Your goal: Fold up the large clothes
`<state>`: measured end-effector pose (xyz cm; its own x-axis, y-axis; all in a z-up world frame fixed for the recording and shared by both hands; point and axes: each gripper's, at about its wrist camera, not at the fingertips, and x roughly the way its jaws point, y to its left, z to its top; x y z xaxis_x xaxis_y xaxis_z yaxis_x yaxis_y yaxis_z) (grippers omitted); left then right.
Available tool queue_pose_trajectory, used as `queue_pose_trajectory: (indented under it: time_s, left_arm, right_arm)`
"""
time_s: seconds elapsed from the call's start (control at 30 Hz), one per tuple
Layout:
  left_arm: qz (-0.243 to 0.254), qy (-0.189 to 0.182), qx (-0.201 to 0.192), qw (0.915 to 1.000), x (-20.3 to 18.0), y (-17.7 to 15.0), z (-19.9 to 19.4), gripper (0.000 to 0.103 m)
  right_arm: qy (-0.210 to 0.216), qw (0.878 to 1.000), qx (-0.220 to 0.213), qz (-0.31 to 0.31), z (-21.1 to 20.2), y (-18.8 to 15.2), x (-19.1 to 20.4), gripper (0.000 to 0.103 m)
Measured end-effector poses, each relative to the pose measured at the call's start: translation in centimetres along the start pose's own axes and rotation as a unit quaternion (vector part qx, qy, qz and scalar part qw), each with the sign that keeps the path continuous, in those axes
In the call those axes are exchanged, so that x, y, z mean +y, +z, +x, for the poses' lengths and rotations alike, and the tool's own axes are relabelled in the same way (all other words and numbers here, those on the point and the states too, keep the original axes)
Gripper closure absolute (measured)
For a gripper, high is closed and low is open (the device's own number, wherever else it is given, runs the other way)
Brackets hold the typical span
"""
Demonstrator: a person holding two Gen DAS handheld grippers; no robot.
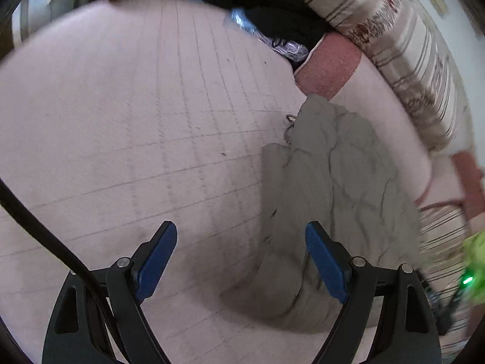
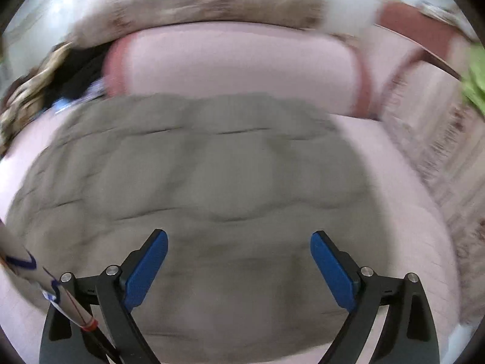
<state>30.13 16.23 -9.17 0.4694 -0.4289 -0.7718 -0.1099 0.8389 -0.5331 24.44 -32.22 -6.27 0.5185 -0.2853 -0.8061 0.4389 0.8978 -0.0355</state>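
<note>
Left wrist view, count: one grey-olive quilted garment, one pale pink checked bed cover, one pink pillow with a red-brown end, one beige striped blanket roll, one black cloth heap.
Garment axis: it lies crumpled in a long strip on the bed cover's right side, its long axis running from the near edge toward the pillow at the far right.
Left gripper: jaws spread wide, nothing between them; its right blue pad hangs over the garment's near end, but contact cannot be judged.
Far edge: the black heap sits beside a clear plastic bag; contents cannot be made out.

Right wrist view, count: one garment, one pillow, blurred.
Garment axis: it spreads broadly left to right across the bed cover, the pillow beyond its far edge.
Right gripper: jaws wide apart, empty, above the garment's near part.
</note>
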Motion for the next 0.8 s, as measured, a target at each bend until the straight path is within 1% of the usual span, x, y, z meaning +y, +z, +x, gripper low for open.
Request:
queue_pose_trajectory:
  time_s: [0.07, 0.1, 0.13, 0.17, 0.2, 0.23, 0.3, 0.37, 0.4, 0.43, 0.47, 0.5, 0.53, 0.57, 0.6, 0.63, 0.67, 0.7, 0.73, 0.8]
  left_arm:
    - [-0.007, -0.034, 0.008, 0.9994, 0.1, 0.6, 0.7, 0.017]
    - [-0.010, -0.074, 0.018, 0.9970, 0.0, 1.0, 1.4, 0.017]
    - [-0.012, -0.095, 0.026, 0.9951, -0.1, 1.0, 1.7, 0.017]
    - [-0.016, -0.127, 0.044, 0.9908, -0.2, 1.0, 2.7, 0.017]
    - [-0.017, -0.144, 0.056, 0.9879, -0.4, 0.8, 3.5, 0.017]
    - [-0.015, -0.150, 0.067, 0.9863, -0.6, 0.5, 4.3, 0.017]
    - [-0.005, -0.140, 0.083, 0.9866, -1.3, -0.2, 5.9, 0.017]
    - [-0.005, -0.150, 0.095, 0.9841, -1.6, -0.8, 7.1, 0.013]
    - [-0.008, -0.158, 0.099, 0.9825, -1.7, -0.9, 7.4, 0.012]
    - [-0.009, -0.168, 0.103, 0.9803, -2.0, -1.1, 7.9, 0.011]
    - [-0.002, -0.170, 0.102, 0.9802, -2.6, -1.4, 8.1, 0.010]
    - [0.005, -0.167, 0.102, 0.9807, -3.0, -1.6, 8.2, 0.010]
    - [0.012, -0.160, 0.099, 0.9820, -3.5, -1.9, 8.3, 0.010]
    - [0.017, -0.154, 0.097, 0.9831, -3.9, -1.9, 8.3, 0.010]
    - [0.024, -0.153, 0.097, 0.9831, -4.3, -2.1, 8.2, 0.014]
    - [0.028, -0.155, 0.098, 0.9827, -4.5, -2.1, 8.0, 0.030]
    - [0.029, -0.157, 0.098, 0.9823, -4.5, -2.0, 7.8, 0.042]
    - [0.031, -0.160, 0.094, 0.9821, -4.6, -1.9, 7.1, 0.048]
    - [0.035, -0.160, 0.088, 0.9826, -4.8, -1.9, 6.5, 0.054]
    - [0.046, -0.145, 0.078, 0.9853, -5.4, -2.1, 5.7, 0.057]
  right_arm:
    - [-0.011, 0.998, 0.012, 0.054, 0.9, 0.3, -4.8, 0.005]
    - [-0.004, 0.997, 0.022, 0.074, 1.3, 0.5, -6.5, 0.003]
    - [0.007, 0.995, 0.037, 0.088, 2.2, 0.6, -8.0, 0.002]
    - [0.025, 0.992, 0.065, 0.101, 3.7, 0.6, -9.6, 0.001]
    - [0.035, 0.990, 0.081, 0.107, 4.7, 0.5, -10.3, 0.001]
    - [0.053, 0.987, 0.096, 0.117, 6.0, 0.1, -11.3, 0.001]
    - [0.096, 0.980, 0.110, 0.137, 8.0, -0.2, -12.5, 0.000]
    - [0.145, 0.969, 0.120, 0.160, 9.9, 0.0, -13.1, 0.000]
    - [0.175, 0.961, 0.129, 0.170, 11.0, 0.0, -13.3, 0.000]
    - [0.209, 0.950, 0.143, 0.183, 12.3, 0.0, -13.4, 0.000]
    - [0.247, 0.934, 0.158, 0.202, 13.7, -0.1, -13.6, 0.000]
    - [0.277, 0.921, 0.167, 0.219, 14.8, -0.2, -13.8, 0.000]
    - [0.294, 0.912, 0.168, 0.232, 15.5, -0.2, -13.9, 0.000]
    - [0.300, 0.910, 0.164, 0.233, 15.6, -0.2, -13.6, 0.000]
    - [0.307, 0.910, 0.161, 0.228, 15.8, 0.0, -13.4, 0.000]
    - [0.313, 0.909, 0.160, 0.226, 15.7, 0.1, -13.1, 0.000]
    - [0.317, 0.907, 0.160, 0.226, 15.6, 0.1, -13.0, 0.009]
    - [0.324, 0.905, 0.158, 0.227, 15.4, 0.5, -12.8, 0.019]
    - [0.324, 0.906, 0.153, 0.225, 14.9, 0.5, -12.7, 0.024]
    - [0.322, 0.910, 0.142, 0.218, 13.1, 0.2, -12.0, 0.044]
